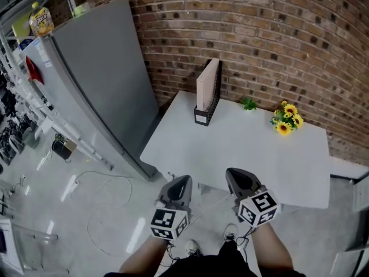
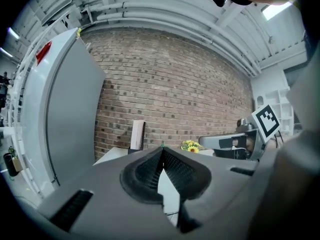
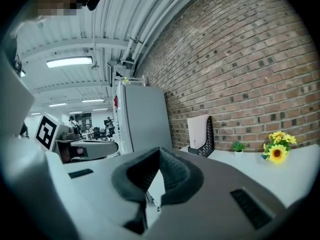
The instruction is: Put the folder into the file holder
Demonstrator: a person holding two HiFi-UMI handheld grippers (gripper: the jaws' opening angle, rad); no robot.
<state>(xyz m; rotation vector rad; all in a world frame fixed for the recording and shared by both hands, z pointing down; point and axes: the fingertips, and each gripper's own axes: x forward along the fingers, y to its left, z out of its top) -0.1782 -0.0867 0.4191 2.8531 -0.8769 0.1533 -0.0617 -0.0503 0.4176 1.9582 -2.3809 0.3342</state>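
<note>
One smooth grey refrigerator is seen at upper left, one yellow bottle on top. Two grippers are held low centre, off the one white rectangular table: left gripper closed, nothing gripped. One black mesh file holder is set at upper centre on the table's far left corner, one flat pale folder upright inside it. Right gripper closed, empty. One small green plant and one sunflower bunch are placed by the brick wall.
</note>
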